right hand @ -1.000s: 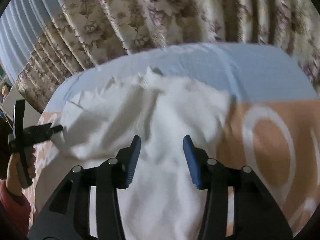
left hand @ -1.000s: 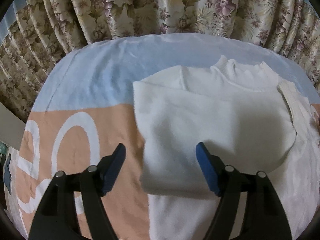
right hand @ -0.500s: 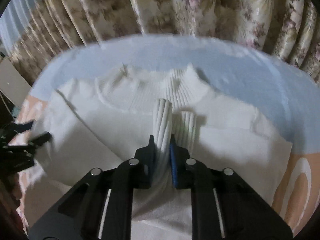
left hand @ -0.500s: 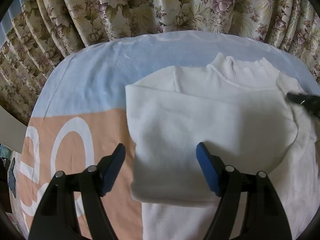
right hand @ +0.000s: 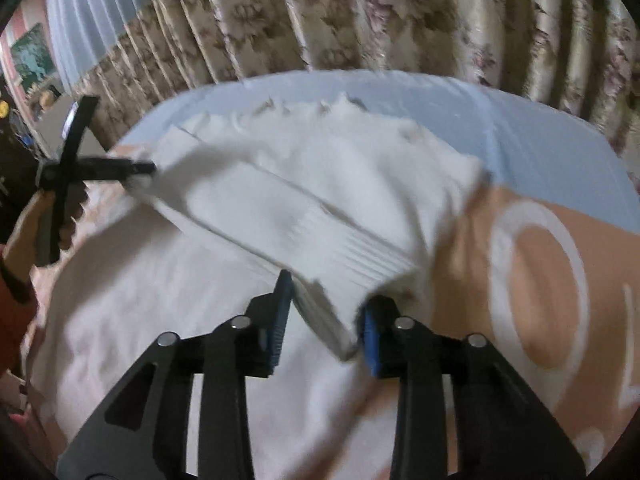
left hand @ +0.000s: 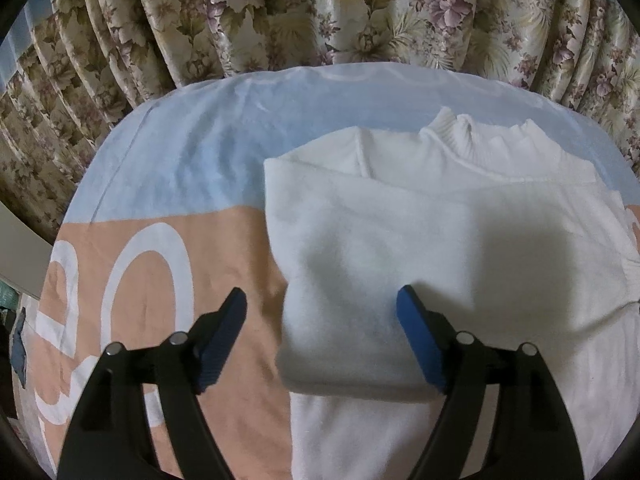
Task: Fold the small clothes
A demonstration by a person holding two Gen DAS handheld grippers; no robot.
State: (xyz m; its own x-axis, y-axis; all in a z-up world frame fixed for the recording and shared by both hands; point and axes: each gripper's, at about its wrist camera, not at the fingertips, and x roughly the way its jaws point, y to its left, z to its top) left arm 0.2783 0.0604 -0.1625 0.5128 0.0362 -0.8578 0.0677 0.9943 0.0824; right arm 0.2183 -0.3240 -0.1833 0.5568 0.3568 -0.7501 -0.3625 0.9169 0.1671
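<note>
A white knit sweater (left hand: 420, 240) lies flat on the bed, collar (left hand: 492, 140) towards the curtains, its left side folded in over the body. My left gripper (left hand: 320, 292) hovers over the lower corner of that fold with its jaws opening; the pads touch nothing. The right wrist view is blurred. There the right sleeve lies slanted across the sweater (right hand: 280, 184), and its ribbed cuff (right hand: 352, 264) sits between the jaws of my right gripper (right hand: 326, 292), which are opening. The left gripper (right hand: 150, 168) shows at the sweater's far edge, held by a hand (right hand: 52, 216).
The bed sheet (left hand: 180, 168) is pale blue at the back and peach with big white letters (left hand: 148, 280) in front. Floral curtains (left hand: 320, 12) hang close behind the bed. A grey panel (left hand: 16, 256) stands at the left. A red sleeve (right hand: 16, 312) shows at the left edge.
Half a second ago my right gripper was shut on the cuff near the collar. It has since swung towards the sweater's right edge and its jaws have widened. The left gripper stayed put.
</note>
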